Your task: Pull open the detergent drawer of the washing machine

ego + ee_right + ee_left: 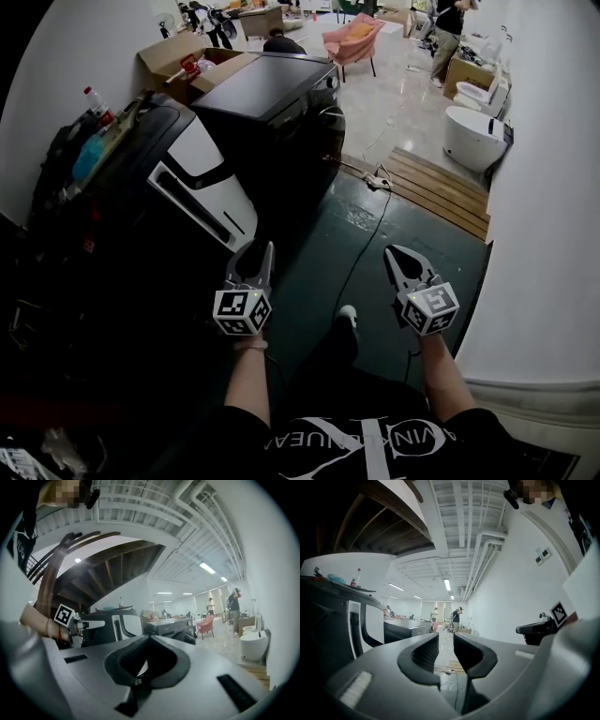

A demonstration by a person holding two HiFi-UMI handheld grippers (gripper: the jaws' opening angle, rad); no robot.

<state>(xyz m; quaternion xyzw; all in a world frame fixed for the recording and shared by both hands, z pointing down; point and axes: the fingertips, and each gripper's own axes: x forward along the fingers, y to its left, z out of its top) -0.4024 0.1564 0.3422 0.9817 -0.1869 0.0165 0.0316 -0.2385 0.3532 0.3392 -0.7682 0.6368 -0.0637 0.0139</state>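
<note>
Two grippers are held level and well apart. The left gripper (pixel 261 251) has its jaws apart with nothing between them. The right gripper (pixel 390 253) has its jaws closed together and is empty. Neither touches the washing machine (pixel 150 159), which stands just to the left of the left gripper.

The main risk, as I judge it, is a bad catch. The left jaws point along the machine's front, not at it, so closing here would take only air. A grip on a panel edge could slip or pull askew. A cable (pixel 361 246) on the floor (pixel 375 216) between the grippers could snag a step.

The machine is black with a white front panel (pixel 208 202). I cannot tell which part is the detergent drawer, or whether it is already out.
</note>
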